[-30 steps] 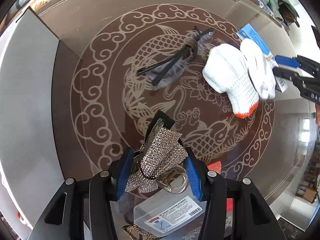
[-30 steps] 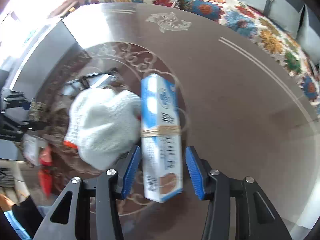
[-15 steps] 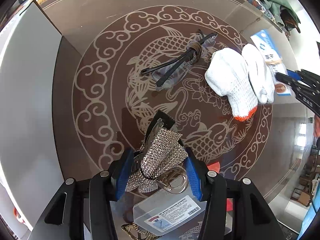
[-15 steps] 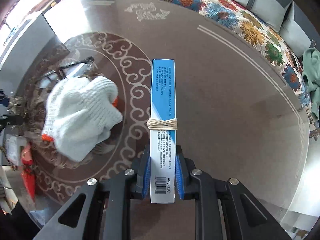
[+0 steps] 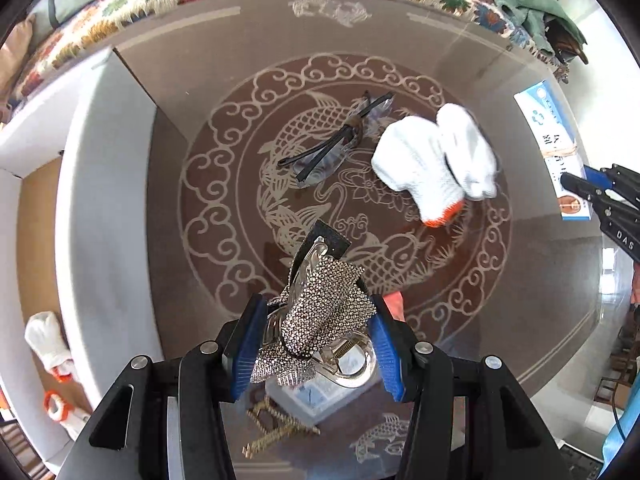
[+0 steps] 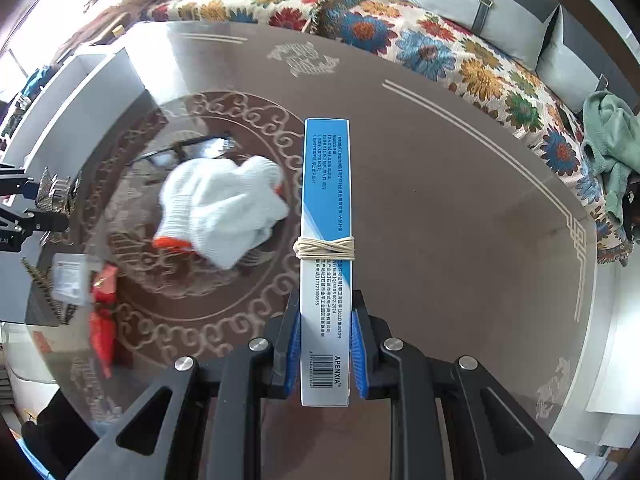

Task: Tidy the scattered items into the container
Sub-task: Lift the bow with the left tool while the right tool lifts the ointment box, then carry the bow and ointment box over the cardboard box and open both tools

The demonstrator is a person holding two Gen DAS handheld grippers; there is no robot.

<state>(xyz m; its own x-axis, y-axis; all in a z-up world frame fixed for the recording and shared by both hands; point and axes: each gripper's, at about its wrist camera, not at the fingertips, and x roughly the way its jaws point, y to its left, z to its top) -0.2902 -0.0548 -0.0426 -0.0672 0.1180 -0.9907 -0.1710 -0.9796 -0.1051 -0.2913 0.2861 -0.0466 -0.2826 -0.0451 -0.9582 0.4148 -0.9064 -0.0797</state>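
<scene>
My left gripper [image 5: 316, 344] is shut on a rhinestone hair clip [image 5: 320, 312] and holds it above the glass table. My right gripper [image 6: 325, 344] is shut on a blue and white box [image 6: 326, 248] bound with a rubber band, lifted off the table; the box also shows in the left wrist view [image 5: 554, 148]. White gloves with orange cuffs [image 5: 436, 160] and dark glasses [image 5: 332, 148] lie on the table's carp pattern. The white cardboard container [image 5: 104, 216] stands at the left, with a glove [image 5: 48, 340] inside.
A small clear plastic box [image 5: 316, 398] and a gold chain [image 5: 272, 428] lie under my left gripper, a red packet [image 6: 104, 304] beside them. A floral sofa [image 6: 400, 32] with grey cushions runs behind the table. A green cloth [image 6: 612, 136] lies at the right.
My right gripper closed on the blue box and lifted it on edge. My left gripper, still holding the hair clip, rose and drew back, bringing the container's inside into view.
</scene>
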